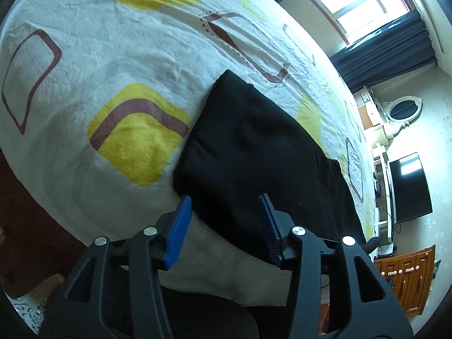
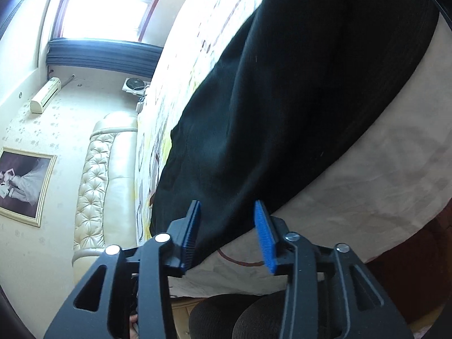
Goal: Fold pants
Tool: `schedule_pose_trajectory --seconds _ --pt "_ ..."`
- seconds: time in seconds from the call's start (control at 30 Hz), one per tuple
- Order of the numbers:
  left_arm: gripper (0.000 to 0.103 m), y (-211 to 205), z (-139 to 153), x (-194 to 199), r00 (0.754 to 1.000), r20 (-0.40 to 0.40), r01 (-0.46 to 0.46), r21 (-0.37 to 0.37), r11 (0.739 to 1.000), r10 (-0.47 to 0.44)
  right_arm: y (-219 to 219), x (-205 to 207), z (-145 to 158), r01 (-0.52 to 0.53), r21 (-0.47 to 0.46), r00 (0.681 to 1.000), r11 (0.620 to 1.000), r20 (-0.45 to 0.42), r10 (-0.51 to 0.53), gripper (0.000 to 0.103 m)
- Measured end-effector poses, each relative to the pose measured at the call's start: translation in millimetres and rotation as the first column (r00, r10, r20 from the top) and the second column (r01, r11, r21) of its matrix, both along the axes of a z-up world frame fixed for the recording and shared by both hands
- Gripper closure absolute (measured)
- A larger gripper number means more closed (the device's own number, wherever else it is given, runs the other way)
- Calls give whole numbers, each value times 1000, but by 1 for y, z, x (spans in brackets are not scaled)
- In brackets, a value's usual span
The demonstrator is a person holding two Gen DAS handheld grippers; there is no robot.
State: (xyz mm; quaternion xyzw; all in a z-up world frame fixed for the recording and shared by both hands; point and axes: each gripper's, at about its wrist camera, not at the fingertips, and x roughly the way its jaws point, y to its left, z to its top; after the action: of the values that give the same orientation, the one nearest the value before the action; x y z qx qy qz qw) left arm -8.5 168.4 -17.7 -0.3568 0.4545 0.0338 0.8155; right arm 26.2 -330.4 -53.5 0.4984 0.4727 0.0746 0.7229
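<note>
Black pants (image 1: pixel 254 152) lie folded into a thick flat stack on the patterned bed sheet (image 1: pixel 113 65). In the left wrist view my left gripper (image 1: pixel 226 206) hovers just above the near edge of the stack, jaws apart, with nothing pinched between its blue pads (image 1: pixel 180 220). The right wrist view shows the same black pants (image 2: pixel 282 107) stretching away across the bed. My right gripper (image 2: pixel 227 212) hangs over their near end, open, and its blue pads (image 2: pixel 264 234) stand clear of the cloth.
The bed's near edge and dark red floor (image 1: pixel 31 226) lie below the left gripper. A television (image 1: pixel 409 186) and wooden cabinet (image 1: pixel 406 276) stand at the far right. A padded cream headboard (image 2: pixel 99 175), a framed picture (image 2: pixel 22 183) and a bright window (image 2: pixel 113 2) fill the other side.
</note>
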Motion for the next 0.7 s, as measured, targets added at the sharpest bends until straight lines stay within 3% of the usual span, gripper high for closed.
schedule_pose_trajectory --seconds 0.07,0.2,0.27,0.3,0.43,0.47,0.53,0.6,0.7 --pt "50 -3 14 -5 999 32 -18 35 999 17 -30 3 19 33 -30 999 999 23 -32 56" --pt "27 -20 31 -1 994 111 1 21 1000 -3 -114 11 52 158 -128 985 979 86 -148 56" --pt "21 -34 32 10 992 120 38 22 999 -40 -163 10 56 247 -120 967 962 94 -237 46" --pt "20 -41 31 16 992 118 52 16 999 -54 -187 9 56 291 -109 955 950 95 -282 46" --pt "19 -57 12 39 994 86 69 -51 996 -65 -277 -13 52 515 -120 857 849 94 -507 46" --pt "19 -58 6 44 995 77 68 -62 996 -63 -297 -20 51 557 -151 830 817 94 -549 46" --pt "19 -62 -4 51 997 49 58 -62 996 -55 -331 -23 51 576 -264 813 773 94 -574 46" --pt "17 -63 -14 55 998 36 48 -65 997 -46 -358 -17 52 536 -403 826 742 70 -559 46" --pt "10 -66 -17 56 997 56 49 -60 997 -45 -383 8 45 395 -497 896 773 21 -444 46"
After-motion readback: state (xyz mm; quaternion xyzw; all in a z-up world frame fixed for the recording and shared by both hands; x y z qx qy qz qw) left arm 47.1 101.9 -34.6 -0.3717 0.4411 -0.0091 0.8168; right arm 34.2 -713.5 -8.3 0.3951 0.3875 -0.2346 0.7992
